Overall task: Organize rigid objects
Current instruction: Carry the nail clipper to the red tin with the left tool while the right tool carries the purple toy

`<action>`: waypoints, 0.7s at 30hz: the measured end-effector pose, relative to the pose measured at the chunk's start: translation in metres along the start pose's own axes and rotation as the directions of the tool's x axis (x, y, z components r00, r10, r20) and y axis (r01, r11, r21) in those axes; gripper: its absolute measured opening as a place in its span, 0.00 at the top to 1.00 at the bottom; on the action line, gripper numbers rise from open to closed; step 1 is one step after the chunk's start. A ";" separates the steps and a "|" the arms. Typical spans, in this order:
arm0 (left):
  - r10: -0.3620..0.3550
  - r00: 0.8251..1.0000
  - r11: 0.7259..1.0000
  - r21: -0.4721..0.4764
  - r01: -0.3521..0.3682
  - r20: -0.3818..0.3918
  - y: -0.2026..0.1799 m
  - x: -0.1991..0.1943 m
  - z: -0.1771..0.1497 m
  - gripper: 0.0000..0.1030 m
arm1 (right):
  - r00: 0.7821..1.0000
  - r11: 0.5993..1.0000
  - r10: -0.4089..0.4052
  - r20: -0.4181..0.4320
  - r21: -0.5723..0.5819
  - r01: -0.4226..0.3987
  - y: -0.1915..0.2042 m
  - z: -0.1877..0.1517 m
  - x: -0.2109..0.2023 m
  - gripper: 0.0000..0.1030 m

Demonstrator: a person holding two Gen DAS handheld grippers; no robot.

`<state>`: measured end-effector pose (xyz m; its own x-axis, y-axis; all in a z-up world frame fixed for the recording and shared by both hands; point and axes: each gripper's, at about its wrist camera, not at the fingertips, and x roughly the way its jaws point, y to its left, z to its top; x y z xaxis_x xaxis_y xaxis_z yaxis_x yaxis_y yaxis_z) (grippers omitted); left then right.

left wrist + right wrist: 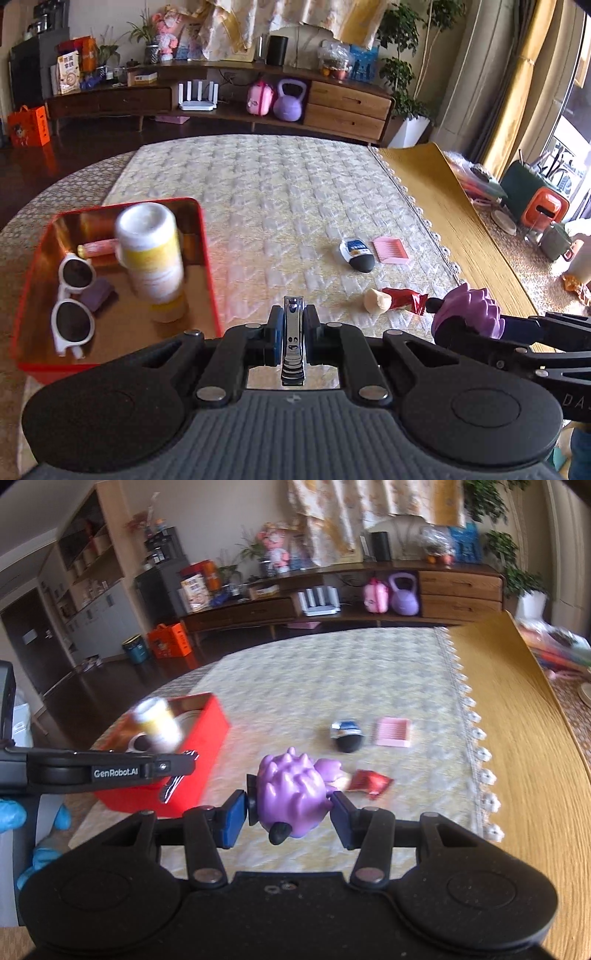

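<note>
Now the left gripper [293, 325] clamps a nail clipper [293, 339] and the right gripper [290, 814] grasps a purple toy [291, 794]; both seem in transport, and next must reach the red tin [207, 258], ahead-left.

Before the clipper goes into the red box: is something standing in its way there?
Yes. A white and yellow bottle stands in the red box, on the side nearest the left gripper shut on the nail clipper. Only low sunglasses lie further left.

Cloth centre [295, 206] lies open; bottle [151, 254] crowds red tin [205, 236].
</note>
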<state>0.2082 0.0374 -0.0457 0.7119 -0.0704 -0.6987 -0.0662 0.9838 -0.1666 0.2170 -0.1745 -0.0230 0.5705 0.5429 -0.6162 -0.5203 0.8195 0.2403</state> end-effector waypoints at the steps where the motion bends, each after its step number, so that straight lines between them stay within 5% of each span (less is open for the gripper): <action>1: 0.006 1.000 1.000 -0.006 -0.006 0.008 0.005 -0.006 0.000 0.90 | 1.000 1.000 0.008 0.001 -0.012 -0.008 0.007 0.001 0.000 0.53; 11: 0.070 0.996 0.996 -0.056 -0.066 0.062 0.061 -0.051 -0.003 0.90 | 0.997 0.990 0.076 -0.013 -0.114 -0.077 0.078 0.015 0.022 0.53; 21: 0.131 0.989 0.987 -0.103 -0.124 0.063 0.115 -0.056 0.000 0.90 | 0.993 0.980 0.100 -0.059 -0.167 -0.108 0.124 0.034 0.067 0.53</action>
<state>0.1607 0.1546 -0.0257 0.7398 0.0692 -0.6692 -0.2257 0.9626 -0.1499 0.2121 -0.0303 -0.0092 0.4776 0.6102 -0.6321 -0.6779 0.7136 0.1767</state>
